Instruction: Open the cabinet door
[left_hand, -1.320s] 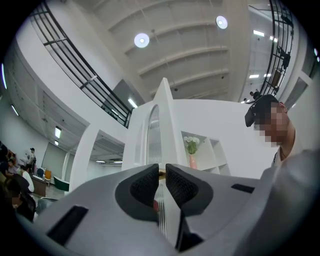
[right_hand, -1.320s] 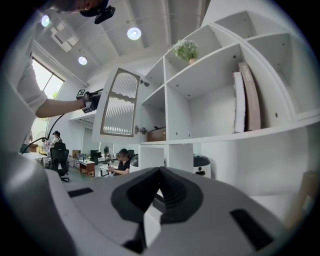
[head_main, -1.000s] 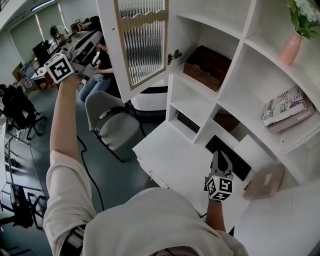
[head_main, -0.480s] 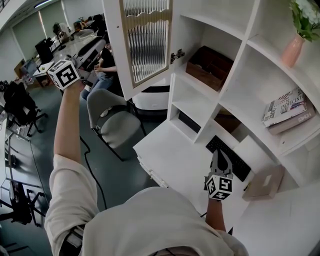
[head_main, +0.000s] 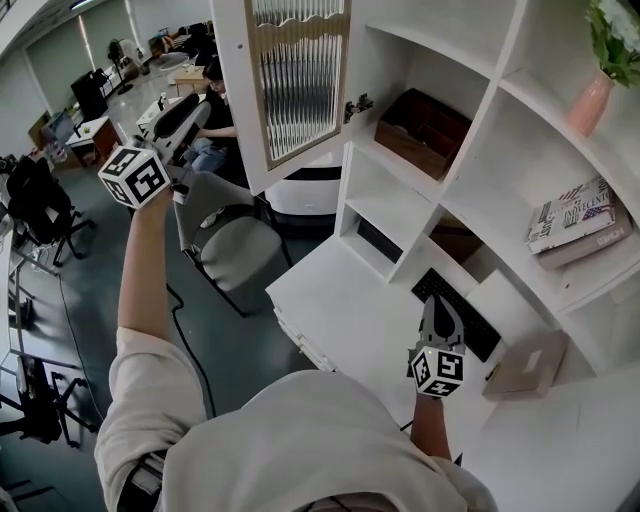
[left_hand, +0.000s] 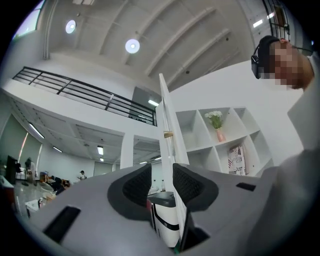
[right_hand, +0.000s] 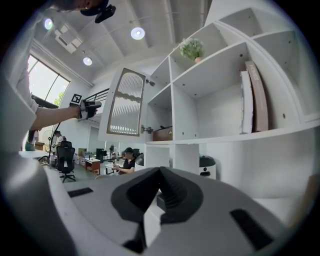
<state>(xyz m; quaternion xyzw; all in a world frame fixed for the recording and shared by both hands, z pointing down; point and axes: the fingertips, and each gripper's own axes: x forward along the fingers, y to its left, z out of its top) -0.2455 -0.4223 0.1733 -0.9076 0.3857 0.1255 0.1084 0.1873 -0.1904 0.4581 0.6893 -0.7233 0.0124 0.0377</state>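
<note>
The white cabinet door (head_main: 290, 85) with its ribbed glass pane stands swung wide open from the shelf unit (head_main: 470, 130); its hinge (head_main: 358, 105) shows at the frame. My left gripper (head_main: 178, 186) is held out to the left of the door, apart from it. In the left gripper view its jaws (left_hand: 161, 184) are opening with nothing pressed between them, and the door (left_hand: 168, 140) shows edge-on well beyond them. My right gripper (head_main: 437, 305) hovers over the white desk (head_main: 335, 320), its jaws (right_hand: 160, 175) shut on nothing.
A grey chair (head_main: 235, 250) and a white machine (head_main: 305, 190) stand below the door. On the desk lie a black keyboard (head_main: 455, 315) and a tan box (head_main: 525, 365). The shelves hold a brown box (head_main: 425, 130), books (head_main: 575, 220) and a pink vase (head_main: 588, 100). A person (head_main: 212, 115) sits behind.
My left gripper has sunk and drifted away from the door's outer edge, its jaws spreading. The door stays wide open. The right gripper has not moved.
</note>
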